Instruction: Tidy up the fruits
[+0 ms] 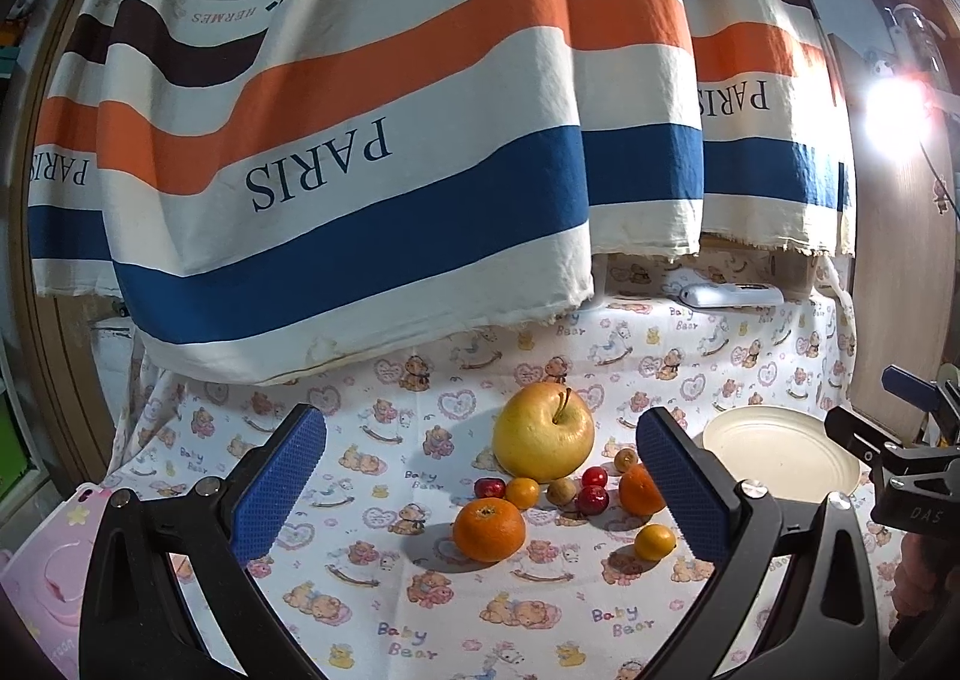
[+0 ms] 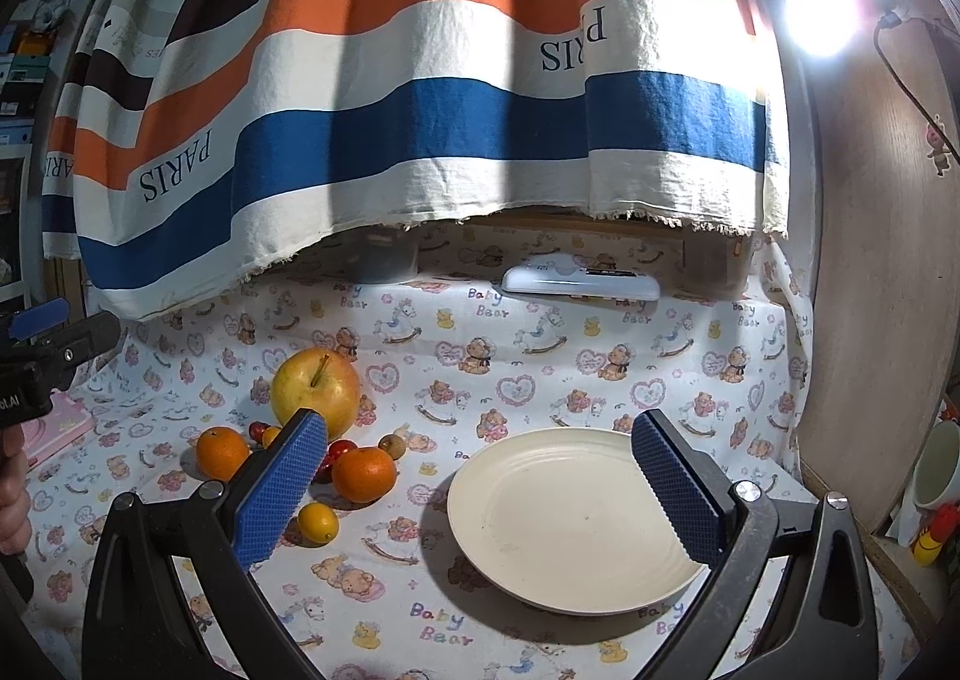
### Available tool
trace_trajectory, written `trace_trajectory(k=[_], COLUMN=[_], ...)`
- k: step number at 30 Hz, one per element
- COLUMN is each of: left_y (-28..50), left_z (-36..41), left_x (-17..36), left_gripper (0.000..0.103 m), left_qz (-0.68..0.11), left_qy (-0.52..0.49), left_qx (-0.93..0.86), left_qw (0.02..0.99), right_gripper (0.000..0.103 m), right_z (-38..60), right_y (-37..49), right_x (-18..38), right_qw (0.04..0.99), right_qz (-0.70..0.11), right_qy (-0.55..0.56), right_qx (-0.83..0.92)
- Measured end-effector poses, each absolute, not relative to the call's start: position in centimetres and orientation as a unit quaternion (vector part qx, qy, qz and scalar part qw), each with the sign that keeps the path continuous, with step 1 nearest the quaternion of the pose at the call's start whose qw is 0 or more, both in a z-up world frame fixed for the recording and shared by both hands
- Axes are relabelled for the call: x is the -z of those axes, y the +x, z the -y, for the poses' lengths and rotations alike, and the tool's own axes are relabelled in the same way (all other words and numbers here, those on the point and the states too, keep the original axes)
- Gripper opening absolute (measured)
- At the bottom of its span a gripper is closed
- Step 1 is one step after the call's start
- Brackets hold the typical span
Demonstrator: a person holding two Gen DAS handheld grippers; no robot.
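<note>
The left gripper (image 1: 480,491) hangs above the bear-printed white tablecloth (image 1: 420,608) with its blue-padded fingers (image 1: 279,479) spread wide and nothing between them. Framed between them is the fruit cluster: a large yellow apple (image 1: 543,431) at 12 o'clock, a big orange tangerine (image 1: 488,529) at 6 o'clock of it, a second tangerine (image 1: 639,489) at 4 o'clock, and a small yellow kumquat (image 1: 655,541) nearer the camera. Tiny red cherries (image 1: 593,499), another kumquat (image 1: 522,493) and two brown nut-like fruits (image 1: 562,491) lie scattered between apple and tangerines.

The right gripper (image 2: 480,491) is also wide open and empty, poised over the round cream plate (image 2: 570,530), which holds no fruit. From this view the fruit sits at 9 to 10 o'clock of the plate, well apart from it.

A striped blue, orange and brown cloth (image 2: 420,80) hangs behind, with a white remote-like device (image 2: 579,284) on the table at 12 o'clock of the plate and a bright lamp (image 2: 819,14) at 1 o'clock
</note>
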State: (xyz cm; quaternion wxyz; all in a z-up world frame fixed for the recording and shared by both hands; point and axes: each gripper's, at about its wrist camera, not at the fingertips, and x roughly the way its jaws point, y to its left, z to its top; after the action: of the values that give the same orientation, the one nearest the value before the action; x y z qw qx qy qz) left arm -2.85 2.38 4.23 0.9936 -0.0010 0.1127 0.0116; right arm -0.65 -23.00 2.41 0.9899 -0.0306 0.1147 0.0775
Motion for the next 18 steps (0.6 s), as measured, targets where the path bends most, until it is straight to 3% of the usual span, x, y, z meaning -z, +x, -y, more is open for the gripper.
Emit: trace_trajectory(k=[18], left_y=[-1.9], left_z=[-4.1], left_x=[-4.6], left_gripper=[0.103], left_qz=[-0.122], left_qy=[-0.01], left_qx=[-0.018], left_qw=[0.992], right_gripper=[0.102], right_z=[21.7], right_y=[-0.3], right_x=[-4.9], right_qw=[0.987], right_qz=[-0.12], right_qy=[-0.035], right_qx=[-0.097])
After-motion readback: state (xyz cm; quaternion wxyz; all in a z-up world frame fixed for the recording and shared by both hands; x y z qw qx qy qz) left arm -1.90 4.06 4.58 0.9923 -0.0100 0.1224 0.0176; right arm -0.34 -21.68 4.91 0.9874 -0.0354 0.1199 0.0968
